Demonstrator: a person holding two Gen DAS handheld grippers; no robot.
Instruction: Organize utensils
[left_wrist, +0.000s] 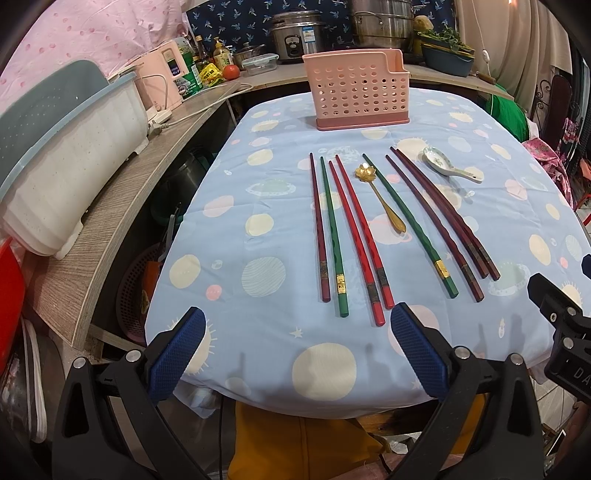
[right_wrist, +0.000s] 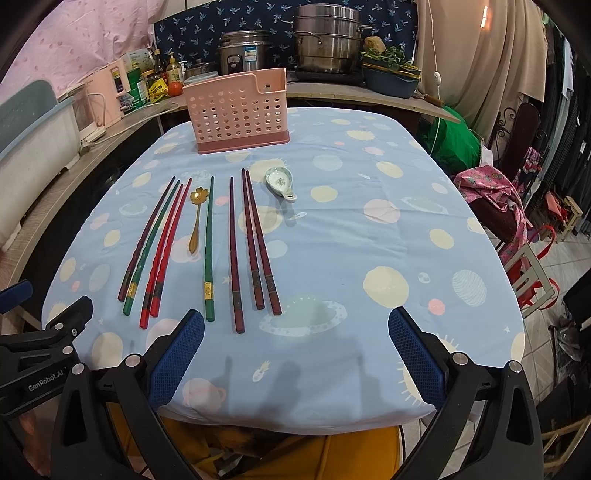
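**Chopsticks first — thin, hard, slick**

While both the left gripper (left_wrist: 297, 354) and right gripper (right_wrist: 295, 356) hover with fingers spread wide and empty, the chopsticks (left_wrist: 354, 236) lie in a row on the bench (left_wrist: 229, 236), well short of the pink holder (left_wrist: 356, 90). Probably light, stiff and slippery — pinch mid-shaft. The ceramic spoon (left_wrist: 448, 168) looks fragile.

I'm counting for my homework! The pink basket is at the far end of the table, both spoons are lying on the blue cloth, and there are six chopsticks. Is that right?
Nearly. There are eight chopsticks, not six: two green, two bright red and four dark red, as the left wrist view shows. The rest holds: the pink basket stands at the far end, and the gold spoon and white china spoon lie on the blue cloth.
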